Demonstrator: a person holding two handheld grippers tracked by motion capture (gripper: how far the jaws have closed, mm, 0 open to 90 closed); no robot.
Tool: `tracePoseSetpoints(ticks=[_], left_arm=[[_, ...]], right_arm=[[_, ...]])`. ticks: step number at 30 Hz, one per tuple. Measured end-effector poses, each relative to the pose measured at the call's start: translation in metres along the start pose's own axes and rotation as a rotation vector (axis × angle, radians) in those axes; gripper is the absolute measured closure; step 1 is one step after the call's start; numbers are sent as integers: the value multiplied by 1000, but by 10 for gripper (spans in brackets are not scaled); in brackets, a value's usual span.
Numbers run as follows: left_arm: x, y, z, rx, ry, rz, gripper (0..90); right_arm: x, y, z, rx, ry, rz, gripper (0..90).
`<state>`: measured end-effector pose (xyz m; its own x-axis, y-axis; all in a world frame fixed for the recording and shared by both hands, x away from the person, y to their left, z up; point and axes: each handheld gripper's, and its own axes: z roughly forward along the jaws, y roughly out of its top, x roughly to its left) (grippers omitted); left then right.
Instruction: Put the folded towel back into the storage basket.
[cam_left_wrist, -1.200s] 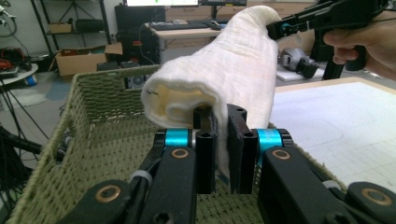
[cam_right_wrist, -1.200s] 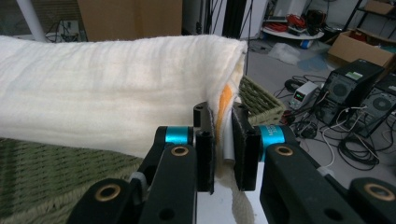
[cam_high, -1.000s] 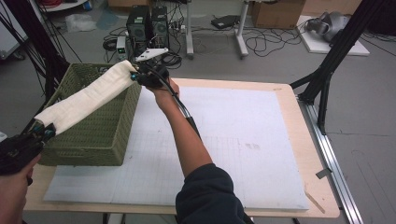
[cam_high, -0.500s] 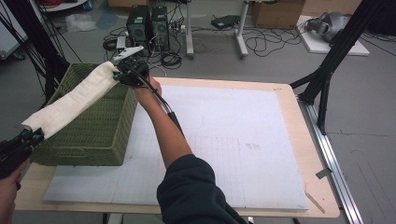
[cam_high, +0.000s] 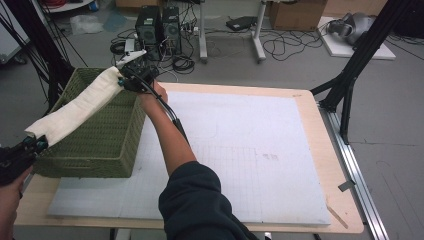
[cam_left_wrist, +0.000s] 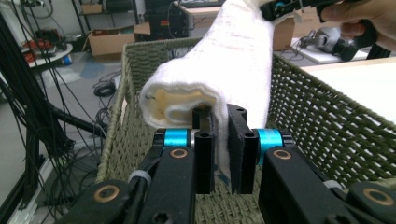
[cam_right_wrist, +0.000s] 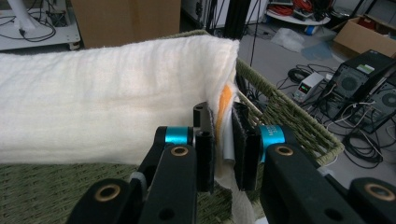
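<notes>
At about seven o'clock, nearest the person, the left claw (cam_high: 34, 145) is pinched narrow on the near end of a rolled white towel (cam_high: 80, 106). In the left gripper view its black pads (cam_left_wrist: 205, 154) press a fold of the cloth between them, and the roll's open end shows yellowish inner layers just above them. The hand (cam_high: 11, 192) behind it sits low at the corner of the surface (cam_high: 330, 227).

The towel stretches as a long sagging roll from there towards eleven o'clock, hanging over the open top of a green woven basket (cam_high: 100, 145). The basket stands on the white mat (cam_high: 240, 150) along the surface's nine o'clock side, and the towel is above it, not resting in it as far as I can tell.

Farther off, at eleven o'clock, the right claw (cam_high: 121, 81) is clamped on the towel's far end over the basket's back rim. In the right gripper view the jaws stand narrow with the cloth's edge and an orange patch squeezed between the pads (cam_right_wrist: 204, 140). The right forearm (cam_high: 167, 135) reaches across the mat to it.
</notes>
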<state>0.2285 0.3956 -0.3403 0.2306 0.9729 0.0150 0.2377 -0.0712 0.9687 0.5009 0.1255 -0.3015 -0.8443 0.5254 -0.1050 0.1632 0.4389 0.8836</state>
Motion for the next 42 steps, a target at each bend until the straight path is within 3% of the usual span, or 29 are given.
tracePoseSetpoints(ticks=[7,8,11,14,16,25,29,33,42], left_arm=[[3,-2,11,50,9,-12,799],[3,-2,12,61,9,-17,773],[5,-2,13,67,26,-56,543],[6,0,8,39,47,-63,420],[8,3,4,17,44,-68,394],[0,5,1,-25,1,-72,359],[-9,6,7,-28,-62,-92,358],[-21,8,17,-38,-103,-103,302],[-49,17,38,-64,-171,-89,196]], right_arm=[[2,-1,8,11,-9,-14,810],[2,-2,9,21,-15,-18,783],[0,-7,14,46,-49,4,506],[-4,-9,9,31,-56,17,476],[-7,-9,5,28,-53,21,476],[-17,-16,-30,-19,-34,29,439],[-24,-28,-48,-24,20,50,385],[-32,-44,-71,-39,39,68,329],[-52,-76,-124,-78,11,103,217]])
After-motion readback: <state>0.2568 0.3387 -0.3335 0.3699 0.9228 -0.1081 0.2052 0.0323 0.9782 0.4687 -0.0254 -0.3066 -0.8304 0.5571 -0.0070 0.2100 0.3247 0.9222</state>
